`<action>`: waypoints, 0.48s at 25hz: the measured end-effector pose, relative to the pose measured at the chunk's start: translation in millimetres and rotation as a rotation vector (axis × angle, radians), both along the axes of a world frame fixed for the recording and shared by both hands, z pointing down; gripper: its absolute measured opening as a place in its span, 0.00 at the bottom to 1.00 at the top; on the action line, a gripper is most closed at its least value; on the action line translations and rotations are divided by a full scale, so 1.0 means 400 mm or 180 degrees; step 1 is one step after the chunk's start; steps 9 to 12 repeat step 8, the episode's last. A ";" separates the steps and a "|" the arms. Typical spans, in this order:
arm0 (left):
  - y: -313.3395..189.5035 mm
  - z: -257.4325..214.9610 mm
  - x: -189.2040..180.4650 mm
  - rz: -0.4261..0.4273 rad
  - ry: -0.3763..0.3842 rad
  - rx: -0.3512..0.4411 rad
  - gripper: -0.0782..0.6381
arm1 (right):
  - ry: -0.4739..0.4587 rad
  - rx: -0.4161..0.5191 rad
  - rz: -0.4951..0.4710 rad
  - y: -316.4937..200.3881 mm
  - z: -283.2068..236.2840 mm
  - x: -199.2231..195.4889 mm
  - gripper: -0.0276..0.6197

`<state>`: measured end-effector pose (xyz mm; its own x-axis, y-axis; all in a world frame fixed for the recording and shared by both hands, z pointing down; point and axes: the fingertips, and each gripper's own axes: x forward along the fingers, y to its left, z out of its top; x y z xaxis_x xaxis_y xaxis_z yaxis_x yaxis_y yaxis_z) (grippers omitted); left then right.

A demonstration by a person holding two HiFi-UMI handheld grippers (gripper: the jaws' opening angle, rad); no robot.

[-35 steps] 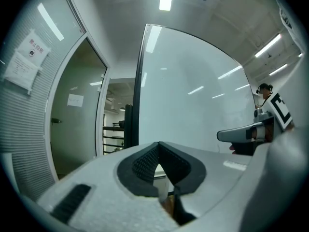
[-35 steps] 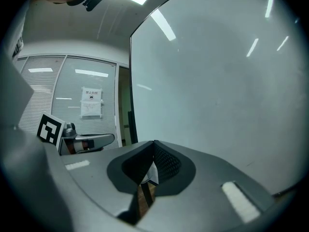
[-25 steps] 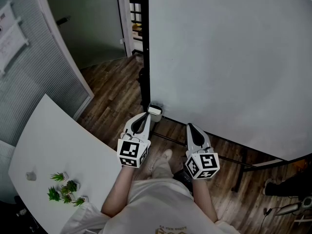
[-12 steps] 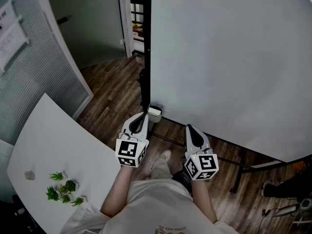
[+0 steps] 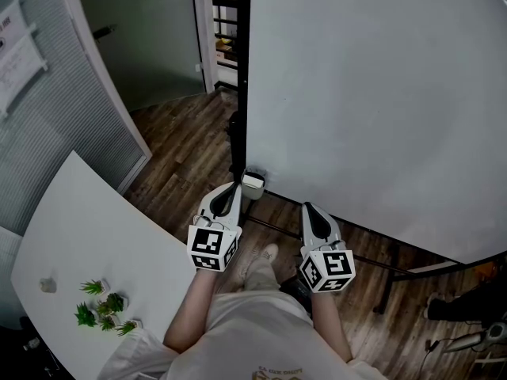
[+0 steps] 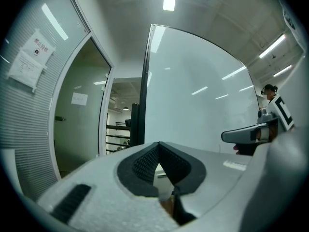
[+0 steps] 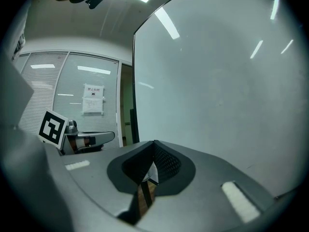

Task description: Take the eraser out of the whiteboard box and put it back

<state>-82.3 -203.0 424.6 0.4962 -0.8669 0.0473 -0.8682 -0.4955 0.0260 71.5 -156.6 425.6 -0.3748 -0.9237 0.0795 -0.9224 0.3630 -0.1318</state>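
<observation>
A wood-plank floor [image 5: 186, 145] runs under a large whiteboard [image 5: 372, 93] on a stand, and a white surface [image 5: 95, 228] at the lower left carries a few small green plants [image 5: 104, 309]. The small white whiteboard box [image 5: 252, 182] hangs at the board's lower left corner, and whether the eraser lies inside it cannot be made out. The left gripper [image 5: 233, 188], its tip just beside the box, and the right gripper [image 5: 307, 207] point level toward the board side by side, each with jaws pressed together on nothing.
</observation>
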 end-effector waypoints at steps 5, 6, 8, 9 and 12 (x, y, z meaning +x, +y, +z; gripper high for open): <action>-0.006 0.009 -0.005 -0.0011 -0.0040 -0.0042 0.11 | -0.0003 0.0000 -0.0017 -0.005 -0.001 -0.006 0.06; -0.007 0.010 -0.006 -0.0010 -0.0043 -0.0049 0.11 | -0.0005 -0.0003 -0.0021 -0.005 -0.001 -0.007 0.06; -0.008 0.012 -0.008 -0.0007 -0.0047 -0.0059 0.11 | -0.0007 -0.0010 -0.0030 -0.007 -0.001 -0.010 0.06; -0.008 0.012 -0.008 -0.0007 -0.0047 -0.0059 0.11 | -0.0007 -0.0010 -0.0030 -0.007 -0.001 -0.010 0.06; -0.008 0.012 -0.008 -0.0007 -0.0047 -0.0059 0.11 | -0.0007 -0.0010 -0.0030 -0.007 -0.001 -0.010 0.06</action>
